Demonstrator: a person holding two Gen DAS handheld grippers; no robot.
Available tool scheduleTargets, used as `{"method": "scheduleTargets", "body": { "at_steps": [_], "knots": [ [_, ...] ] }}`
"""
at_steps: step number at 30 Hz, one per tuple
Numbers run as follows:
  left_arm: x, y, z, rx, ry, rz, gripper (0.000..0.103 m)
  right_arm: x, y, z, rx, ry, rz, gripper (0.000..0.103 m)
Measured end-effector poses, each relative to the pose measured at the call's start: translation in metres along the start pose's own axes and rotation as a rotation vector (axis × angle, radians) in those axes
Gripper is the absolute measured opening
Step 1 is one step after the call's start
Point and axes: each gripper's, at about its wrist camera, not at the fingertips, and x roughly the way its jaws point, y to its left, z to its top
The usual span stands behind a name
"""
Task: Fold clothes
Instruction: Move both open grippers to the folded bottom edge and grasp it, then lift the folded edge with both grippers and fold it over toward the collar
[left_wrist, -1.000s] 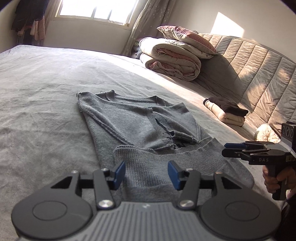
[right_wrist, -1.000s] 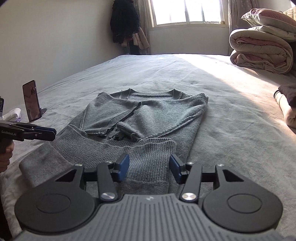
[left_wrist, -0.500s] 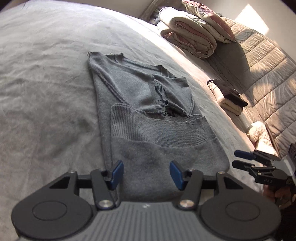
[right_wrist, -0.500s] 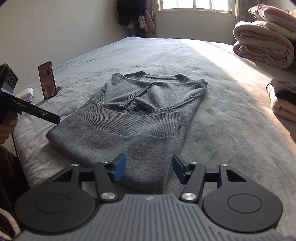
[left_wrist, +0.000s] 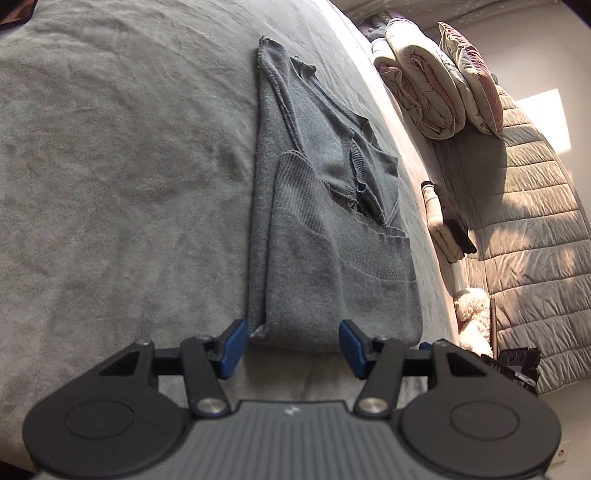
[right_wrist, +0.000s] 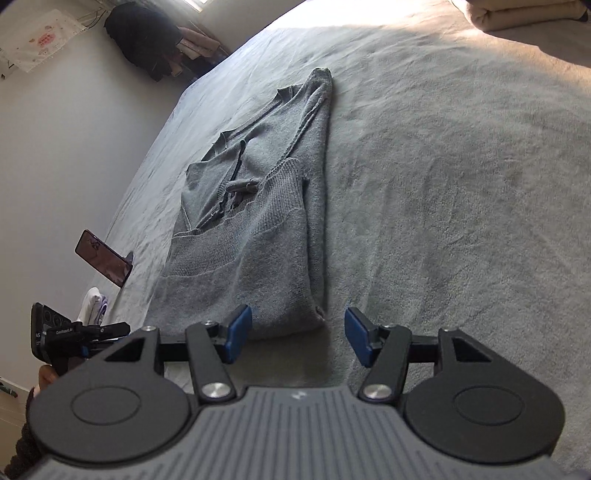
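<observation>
A grey knit sweater (left_wrist: 325, 236) lies flat on the bed, sleeves folded in and its ribbed hem folded up over the body. It also shows in the right wrist view as the same sweater (right_wrist: 258, 236). My left gripper (left_wrist: 290, 345) hovers open just short of the sweater's near folded edge, over its left corner. My right gripper (right_wrist: 297, 334) is open too, above the near right corner of the fold. Nothing sits between either pair of blue pads. The left gripper's body (right_wrist: 74, 332) appears at the left edge of the right wrist view, held by a hand.
The grey bedcover (left_wrist: 122, 184) stretches wide on the left. Folded quilts (left_wrist: 432, 92) and a small folded stack (left_wrist: 447, 221) lie along the padded headboard (left_wrist: 535, 221). A fluffy white toy (left_wrist: 472, 317) sits by the bed edge. A phone (right_wrist: 105, 262) stands propped on the bed.
Both grippers have risen and tilted downward, pulling back toward the sweater's near edge. The sweater has not moved.
</observation>
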Motion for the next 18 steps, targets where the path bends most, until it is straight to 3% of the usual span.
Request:
{"method": "scheduleTargets", "body": {
  "at_steps": [3, 11, 14, 18],
  "knots": [
    [0.009, 0.004, 0.000, -0.007, 0.020, 0.001, 0.056, 0.008, 0.000, 0.000, 0.028, 0.029, 0.014, 0.060],
    [0.021, 0.017, 0.004, -0.036, 0.035, -0.081, 0.049, 0.025, -0.009, 0.004, 0.080, 0.049, 0.043, 0.055],
    [0.024, 0.022, 0.006, -0.057, 0.042, -0.097, 0.035, 0.028, -0.014, 0.007, 0.114, 0.054, 0.070, 0.048],
    [0.027, 0.028, 0.007, -0.082, 0.045, -0.113, 0.015, 0.033, -0.020, 0.011, 0.160, 0.061, 0.106, 0.027]
  ]
}}
